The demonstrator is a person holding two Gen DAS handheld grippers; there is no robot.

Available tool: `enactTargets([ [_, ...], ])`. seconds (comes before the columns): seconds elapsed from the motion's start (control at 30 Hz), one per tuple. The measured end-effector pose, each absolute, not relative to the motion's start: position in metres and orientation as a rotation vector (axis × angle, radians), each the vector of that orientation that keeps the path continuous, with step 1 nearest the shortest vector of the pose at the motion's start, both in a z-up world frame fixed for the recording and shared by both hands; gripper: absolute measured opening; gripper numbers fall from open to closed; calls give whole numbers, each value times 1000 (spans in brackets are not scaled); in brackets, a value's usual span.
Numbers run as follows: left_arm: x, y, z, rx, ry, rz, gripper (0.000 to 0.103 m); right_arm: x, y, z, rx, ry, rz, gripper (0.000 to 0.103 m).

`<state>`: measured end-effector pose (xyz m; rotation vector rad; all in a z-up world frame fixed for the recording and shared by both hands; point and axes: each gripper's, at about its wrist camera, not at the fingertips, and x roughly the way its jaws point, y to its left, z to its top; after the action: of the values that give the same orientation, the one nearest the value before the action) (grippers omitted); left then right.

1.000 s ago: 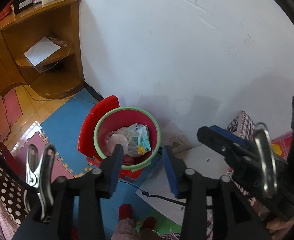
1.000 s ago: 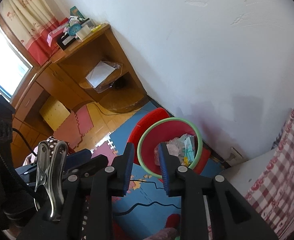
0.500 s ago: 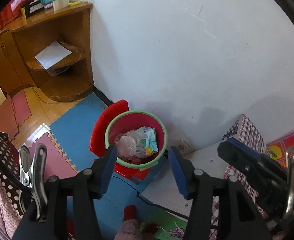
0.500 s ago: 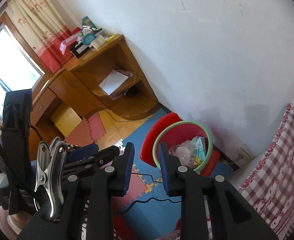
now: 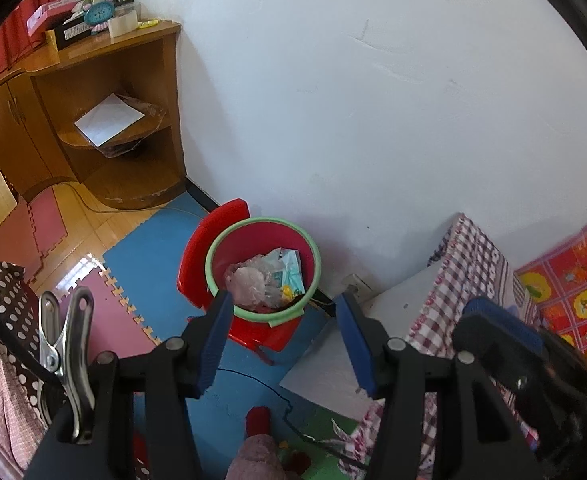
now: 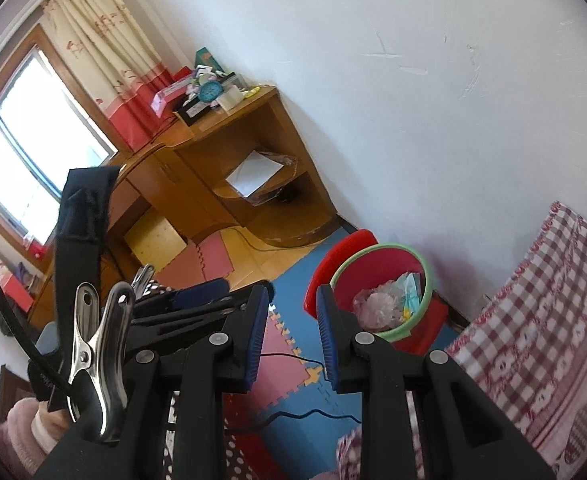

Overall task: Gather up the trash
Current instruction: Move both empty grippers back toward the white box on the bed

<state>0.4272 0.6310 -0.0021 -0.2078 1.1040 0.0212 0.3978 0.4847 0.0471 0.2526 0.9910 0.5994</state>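
Observation:
A red bin with a green rim (image 5: pixel 262 221) stands on the floor against the white wall, with a red plastic part behind and under it. Crumpled clear plastic and a pale wrapper (image 5: pixel 263 278) lie inside. My left gripper (image 5: pixel 284 342) hangs above and in front of the bin, open, with nothing between its blue pads. In the right wrist view the bin (image 6: pixel 381 247) is at centre right, and the trash (image 6: pixel 385 304) shows in it. My right gripper (image 6: pixel 293 336) is left of the bin, well apart from it. Its jaws stand a narrow gap apart and are empty.
A wooden corner shelf unit (image 5: pixel 105 80) with paper on its shelf stands left of the bin. Blue and pink foam mats (image 5: pixel 153 252) cover the floor, and a thin black cable (image 5: pixel 261 380) runs across them. A checked cloth (image 5: pixel 469 264) over a white board (image 5: pixel 333 360) is on the right.
Both grippers have pulled up and back from the bin, which now looks smaller and farther away. The left jaws have spread a little wider. The right jaws are unchanged.

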Motion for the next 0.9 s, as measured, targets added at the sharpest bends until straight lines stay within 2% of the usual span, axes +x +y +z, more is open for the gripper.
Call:
enactTargets([
  [0.53, 352, 566, 27, -174, 1072, -3, 56, 310, 409, 73, 263, 946, 585, 26],
  [0.9, 312, 494, 32, -132, 1080, -101, 56, 258, 346, 77, 282, 920, 503, 26],
])
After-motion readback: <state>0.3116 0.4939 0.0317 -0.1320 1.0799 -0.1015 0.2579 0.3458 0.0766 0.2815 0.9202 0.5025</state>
